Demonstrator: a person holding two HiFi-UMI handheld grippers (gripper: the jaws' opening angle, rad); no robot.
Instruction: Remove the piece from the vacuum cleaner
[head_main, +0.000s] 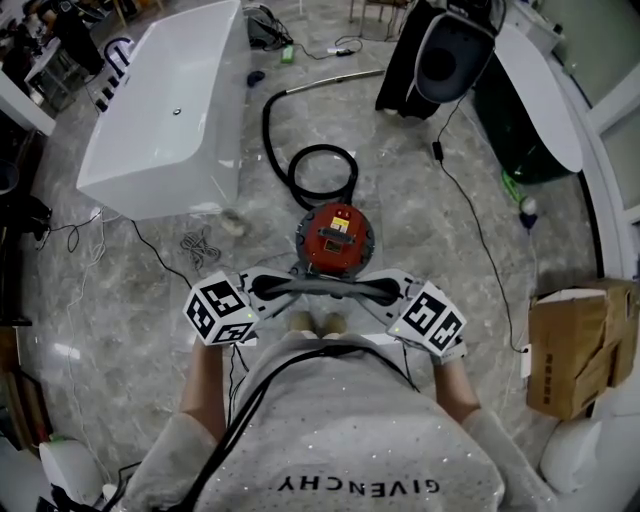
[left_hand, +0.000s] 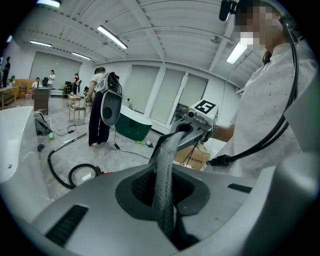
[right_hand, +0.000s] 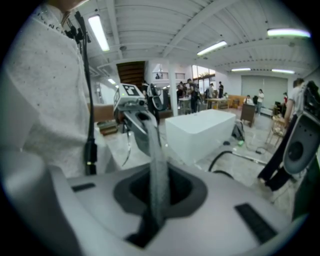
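Left gripper (head_main: 268, 288): you have it clenched on the left end of the grey piece (head_main: 328, 289).
Right gripper (head_main: 388, 291): clenched on the right end of the same piece.
Grey piece: spans level between your two grippers, close in front of you.
Vacuum cleaner (head_main: 335, 237): red, round, on the floor (head_main: 120, 300) just beyond the piece; contact cannot be told.
Hose (head_main: 318, 158): black, coiled beyond the vacuum cleaner.
Bathtub (head_main: 170, 110): white, far left.

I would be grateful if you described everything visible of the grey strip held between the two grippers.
The grey textured strip is a narrow, flat band with a mesh-like surface, slightly bowed. It spans between the left gripper and the right gripper, each shut on one end, above the round red vacuum cleaner.
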